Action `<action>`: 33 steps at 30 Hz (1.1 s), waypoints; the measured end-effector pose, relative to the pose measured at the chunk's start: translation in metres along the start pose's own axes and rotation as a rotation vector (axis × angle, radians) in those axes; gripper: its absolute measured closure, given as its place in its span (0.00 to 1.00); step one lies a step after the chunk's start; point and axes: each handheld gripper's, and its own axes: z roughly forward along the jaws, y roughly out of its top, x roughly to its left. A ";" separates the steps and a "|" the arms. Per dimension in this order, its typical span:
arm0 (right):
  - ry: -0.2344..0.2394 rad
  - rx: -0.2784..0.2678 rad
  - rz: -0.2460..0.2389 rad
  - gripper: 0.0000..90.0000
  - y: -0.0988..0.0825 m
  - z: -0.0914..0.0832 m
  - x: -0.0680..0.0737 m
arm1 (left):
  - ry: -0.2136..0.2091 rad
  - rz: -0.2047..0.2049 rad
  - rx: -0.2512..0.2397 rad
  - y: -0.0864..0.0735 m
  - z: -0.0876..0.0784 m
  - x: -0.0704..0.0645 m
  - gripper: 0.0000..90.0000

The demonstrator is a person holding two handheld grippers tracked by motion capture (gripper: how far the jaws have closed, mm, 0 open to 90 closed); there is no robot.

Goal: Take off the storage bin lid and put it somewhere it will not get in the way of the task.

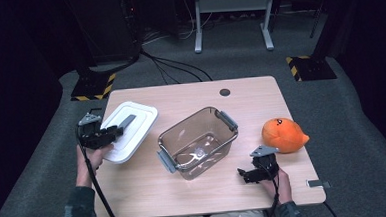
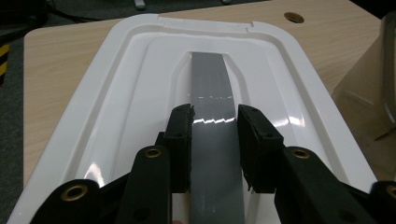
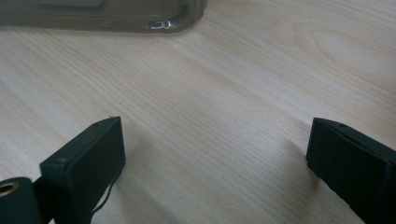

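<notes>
A white rectangular lid (image 1: 138,125) lies on the left of the wooden table, with a grey strip handle (image 1: 127,121) along its top. My left gripper (image 1: 116,132) comes in from the lid's left edge. In the left gripper view the lid (image 2: 116,93) lies flat and the gripper (image 2: 214,135) is shut on the grey handle (image 2: 211,79), one pad against each side. A clear plastic container (image 1: 179,126) with grey end handles stands mid-table, open at the top. My right gripper (image 1: 242,175) rests low near the front right, open (image 3: 215,158) over bare wood. An orange plush toy (image 1: 283,134) sits to the right.
A corner of the clear container (image 3: 154,18) lies ahead of the right gripper. The table has a round cable hole (image 1: 224,92) at its far edge and a small grey piece (image 1: 318,183) at its front right corner. Dark floor and cables surround the table.
</notes>
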 end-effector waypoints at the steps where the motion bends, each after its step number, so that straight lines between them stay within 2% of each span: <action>1: 0.000 0.000 0.000 0.04 0.000 0.000 0.000 | 0.000 0.000 0.000 0.000 0.000 0.000 0.74; 17: 0.000 0.000 0.000 0.04 0.000 0.000 0.000 | 0.028 -0.050 0.046 -0.028 0.021 0.019 0.74; 20: 0.000 0.000 0.000 0.04 0.000 0.000 0.000 | 0.030 -0.066 0.071 -0.036 0.026 0.022 0.74; 26: 0.000 0.000 0.001 0.04 0.000 0.000 0.000 | 0.057 -0.062 0.084 -0.044 0.036 0.024 0.74; 33: 0.000 0.000 0.000 0.04 0.000 0.000 0.000 | 0.061 -0.060 0.113 -0.052 0.048 0.026 0.74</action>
